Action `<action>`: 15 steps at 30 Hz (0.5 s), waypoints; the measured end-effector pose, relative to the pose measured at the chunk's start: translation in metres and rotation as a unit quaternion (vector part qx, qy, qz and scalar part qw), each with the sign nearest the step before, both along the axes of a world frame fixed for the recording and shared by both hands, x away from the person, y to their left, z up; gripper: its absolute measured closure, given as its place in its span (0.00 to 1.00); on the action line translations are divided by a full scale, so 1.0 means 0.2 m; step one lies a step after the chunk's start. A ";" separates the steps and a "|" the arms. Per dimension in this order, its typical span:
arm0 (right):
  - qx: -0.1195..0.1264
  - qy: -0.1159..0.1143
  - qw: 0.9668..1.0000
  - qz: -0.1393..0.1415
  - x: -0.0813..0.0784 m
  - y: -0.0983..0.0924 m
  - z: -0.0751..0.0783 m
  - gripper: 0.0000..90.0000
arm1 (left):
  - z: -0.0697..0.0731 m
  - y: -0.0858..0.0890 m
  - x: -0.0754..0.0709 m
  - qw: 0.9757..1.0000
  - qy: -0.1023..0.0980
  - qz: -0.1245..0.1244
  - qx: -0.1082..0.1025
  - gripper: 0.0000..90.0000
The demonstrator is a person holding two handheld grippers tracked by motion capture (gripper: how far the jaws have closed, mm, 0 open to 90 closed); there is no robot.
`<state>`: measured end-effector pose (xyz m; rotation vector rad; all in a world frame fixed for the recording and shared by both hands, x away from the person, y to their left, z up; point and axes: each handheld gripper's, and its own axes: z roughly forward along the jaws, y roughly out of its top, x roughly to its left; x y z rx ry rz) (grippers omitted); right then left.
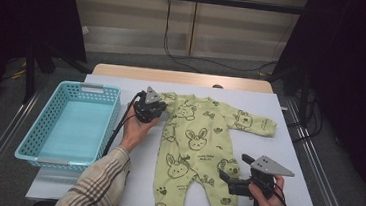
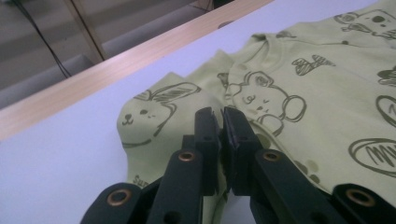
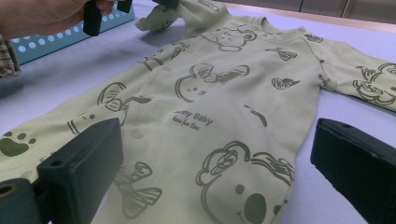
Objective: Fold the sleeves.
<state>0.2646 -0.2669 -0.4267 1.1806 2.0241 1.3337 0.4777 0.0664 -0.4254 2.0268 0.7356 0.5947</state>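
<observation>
Green baby suit [image 1: 194, 149] lies flat on the white table [image 1: 286, 157], with bunnies and bears drawn all over it. One sleeve is folded in over the chest, and the other sleeve sticks out to the side. The left gripper [image 1: 156, 108] pinches that folded sleeve near the neck, its jaws closed tight on the cloth. The right gripper [image 1: 230, 177] rests by one leg of the suit with its jaws wide apart, holding nothing. A blue basket [image 1: 42, 136] sits just beside the suit, near the left hand [image 1: 136, 129].
</observation>
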 end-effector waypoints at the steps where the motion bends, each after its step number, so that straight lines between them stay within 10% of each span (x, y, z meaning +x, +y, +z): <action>1: 0.000 0.000 1.000 -0.001 0.00 0.00 0.00 0.03 | 0.00 -0.01 0.00 1.000 -0.004 -0.002 -0.001 0.95; 15: 0.002 0.004 1.000 0.002 0.00 0.00 0.00 0.03 | -0.07 -0.16 -0.04 0.998 0.018 -0.051 0.016 0.94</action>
